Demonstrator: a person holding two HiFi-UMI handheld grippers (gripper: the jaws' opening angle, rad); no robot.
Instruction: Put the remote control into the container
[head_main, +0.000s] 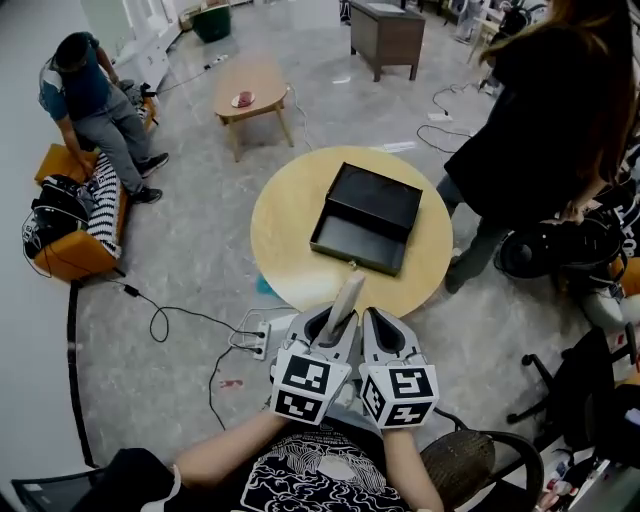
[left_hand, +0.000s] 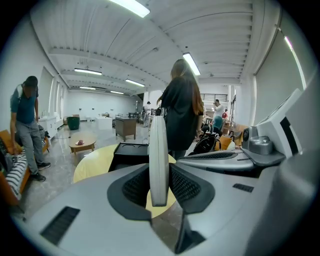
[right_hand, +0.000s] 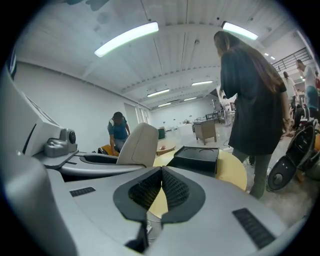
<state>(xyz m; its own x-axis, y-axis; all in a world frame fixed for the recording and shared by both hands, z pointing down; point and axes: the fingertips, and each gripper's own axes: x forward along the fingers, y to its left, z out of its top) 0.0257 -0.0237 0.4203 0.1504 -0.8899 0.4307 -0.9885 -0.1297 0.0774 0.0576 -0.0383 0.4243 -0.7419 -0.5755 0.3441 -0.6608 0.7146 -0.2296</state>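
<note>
A long pale grey remote control (head_main: 346, 303) sticks forward and up from my left gripper (head_main: 335, 320), which is shut on its lower end. In the left gripper view the remote (left_hand: 158, 155) stands edge-on between the dark pads of the left gripper (left_hand: 159, 171). My right gripper (head_main: 385, 320) is right beside the left one, shut with nothing in it; its pads meet in the right gripper view (right_hand: 161, 172), where the remote (right_hand: 137, 145) shows to the left. The open black container (head_main: 365, 215) lies on the round yellow table (head_main: 285, 220) ahead of both grippers. Both grippers are near my chest, short of the table's near edge.
A person in black (head_main: 540, 130) stands at the table's right side. Another person (head_main: 95, 100) bends by an orange sofa (head_main: 70, 250) at the left. A power strip with cables (head_main: 255, 340) lies on the floor. A low wooden table (head_main: 250, 90) and a chair (head_main: 480, 465) are nearby.
</note>
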